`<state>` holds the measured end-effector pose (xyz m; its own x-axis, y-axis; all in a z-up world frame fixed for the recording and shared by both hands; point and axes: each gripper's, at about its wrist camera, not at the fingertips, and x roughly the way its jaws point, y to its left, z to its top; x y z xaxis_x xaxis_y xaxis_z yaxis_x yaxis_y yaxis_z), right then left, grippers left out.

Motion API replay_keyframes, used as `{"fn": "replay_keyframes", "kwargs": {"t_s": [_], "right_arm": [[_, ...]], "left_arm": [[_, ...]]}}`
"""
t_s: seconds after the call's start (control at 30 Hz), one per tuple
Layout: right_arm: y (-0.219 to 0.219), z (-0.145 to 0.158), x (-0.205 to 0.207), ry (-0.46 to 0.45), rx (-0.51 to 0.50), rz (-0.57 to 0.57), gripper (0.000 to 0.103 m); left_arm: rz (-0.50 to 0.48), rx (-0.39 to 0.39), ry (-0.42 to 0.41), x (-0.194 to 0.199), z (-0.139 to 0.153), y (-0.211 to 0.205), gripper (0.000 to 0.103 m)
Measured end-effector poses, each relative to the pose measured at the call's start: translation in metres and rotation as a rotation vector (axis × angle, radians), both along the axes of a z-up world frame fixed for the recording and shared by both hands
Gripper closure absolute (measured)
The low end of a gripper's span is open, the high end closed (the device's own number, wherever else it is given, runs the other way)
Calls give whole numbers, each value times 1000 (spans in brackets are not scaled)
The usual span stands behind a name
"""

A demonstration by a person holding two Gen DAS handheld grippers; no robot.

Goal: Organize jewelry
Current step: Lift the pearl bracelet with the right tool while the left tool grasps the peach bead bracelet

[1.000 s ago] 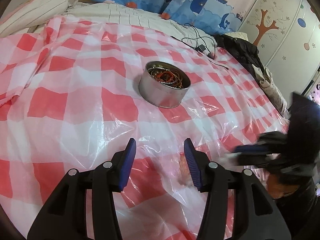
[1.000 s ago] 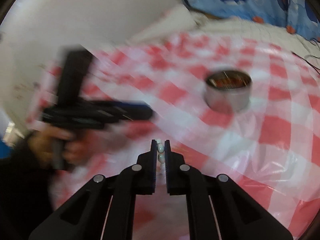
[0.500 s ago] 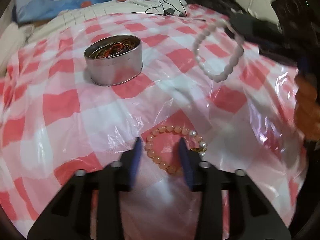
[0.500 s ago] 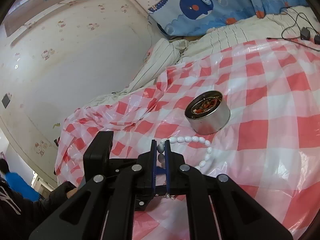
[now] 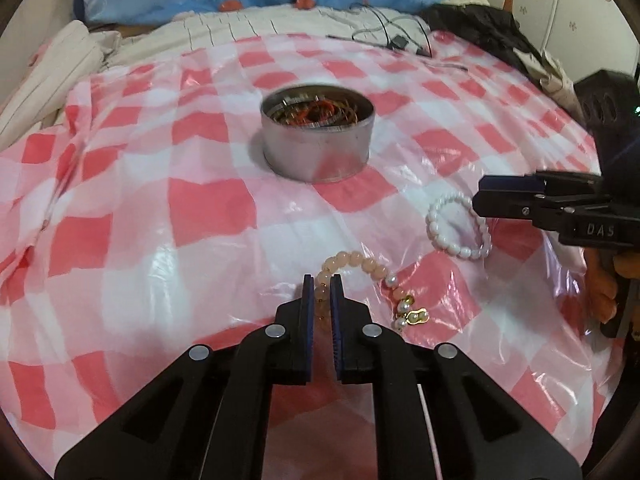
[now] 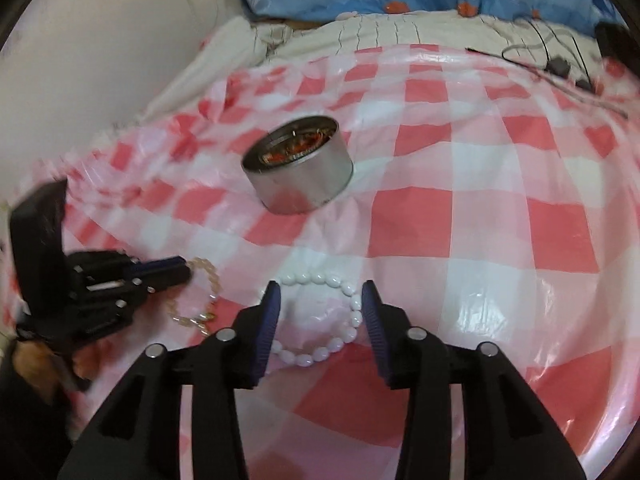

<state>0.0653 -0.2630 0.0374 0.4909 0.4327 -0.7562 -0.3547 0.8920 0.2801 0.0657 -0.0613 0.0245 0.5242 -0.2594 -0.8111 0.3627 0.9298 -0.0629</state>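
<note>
Left gripper [image 5: 322, 286] has just closed on the peach bracelet [image 5: 362, 264]; right gripper [image 6: 320, 308] just opened, white bracelet [image 6: 320, 320] released.
Next: lift clear, carry to tin [image 5: 318, 142].

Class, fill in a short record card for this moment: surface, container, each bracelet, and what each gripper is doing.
surface: red-and-white checked plastic sheet
container: round metal tin, open, holding jewelry
peach bracelet: on the sheet, pinched by the left gripper, which has just been closing
white bracelet: lying flat between the open fingers of the right gripper, just released
</note>
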Motion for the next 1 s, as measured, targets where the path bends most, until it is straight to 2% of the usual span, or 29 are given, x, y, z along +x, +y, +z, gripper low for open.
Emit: {"fn": "replay_keyframes", "kwargs": {"t_s": [0.03, 0.13, 0.2, 0.23, 0.27, 0.4, 0.5, 0.63, 0.83, 1.0], "right_arm": [[3, -4, 0, 1, -31, 0, 60], [14, -20, 0, -4, -166, 15, 59], [20, -21, -3, -11, -187, 34, 72], [18, -21, -3, -2, -170, 41, 90], [16, -21, -3, 5, -153, 37, 95], [0, -9, -2, 23, 23, 18, 95], [-13, 4, -4, 5, 178, 19, 95], [-16, 21, -10, -34, 330, 56, 95], [-21, 26, -4, -26, 432, 54, 95], [-18, 27, -5, -32, 436, 68, 95]], "left_arm": [[-2, 5, 4, 2, -3, -2, 90], [-12, 30, 2, -1, -8, -6, 90], [-16, 41, -6, -2, -7, -7, 96], [-16, 38, -11, -2, -6, -7, 96], [-11, 28, -21, -3, -3, -5, 96], [11, -12, -64, -4, 11, 2, 96], [21, -6, -70, -5, 13, 3, 96], [25, 12, -77, -5, 14, 1, 96], [28, 16, -94, -8, 17, 2, 96], [31, 6, -109, -10, 21, 4, 96]]}}
